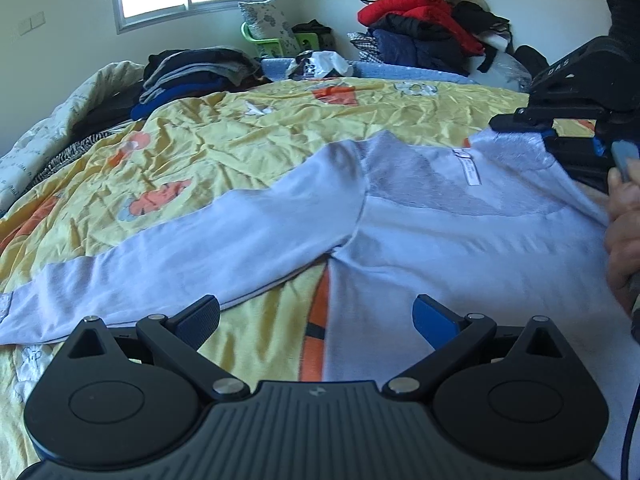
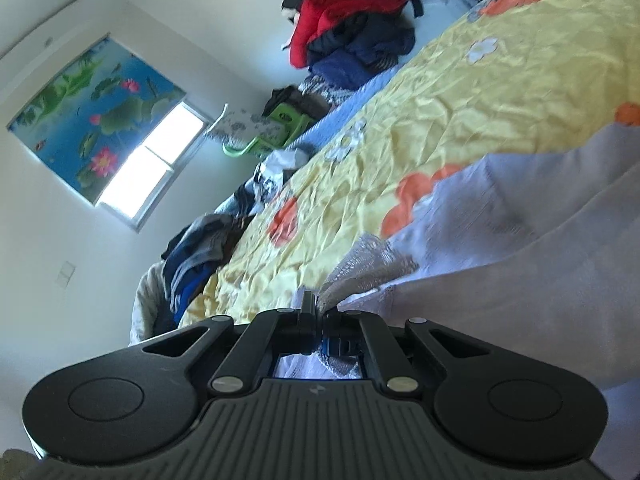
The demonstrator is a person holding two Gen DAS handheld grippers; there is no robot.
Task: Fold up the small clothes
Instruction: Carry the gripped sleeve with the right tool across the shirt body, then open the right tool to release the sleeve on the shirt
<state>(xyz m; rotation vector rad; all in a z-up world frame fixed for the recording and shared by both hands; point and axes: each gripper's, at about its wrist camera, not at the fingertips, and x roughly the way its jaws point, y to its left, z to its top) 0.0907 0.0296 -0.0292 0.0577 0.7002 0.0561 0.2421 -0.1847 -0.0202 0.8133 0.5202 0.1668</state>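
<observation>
A pale lilac long-sleeved top (image 1: 460,216) lies spread on a yellow flowered bedspread (image 1: 248,136), one sleeve (image 1: 168,256) stretched out toward the left, the neck label (image 1: 469,168) facing up. The right gripper (image 2: 316,312) is clamped tight on the garment's lacy edge (image 2: 360,268), the fabric pinched between its closed fingers and pulled up off the bed; in the left wrist view the same tool sits at the top's far right shoulder, with a bare hand (image 1: 624,236) just beside the cloth. The left gripper (image 1: 316,322) hovers wide open and empty above the lower hem, near the armpit, touching nothing.

The step in hand looks to be the first fold, with the top not yet folded anywhere. To do it well, the open gripper would best take a firm bite on the hem directly below the held shoulder, so both tools carry one straight edge across together, keeping the cloth taut and the sleeve from bunching beneath. Piles of other clothes (image 1: 424,28) wait along the far edge of the bed.
</observation>
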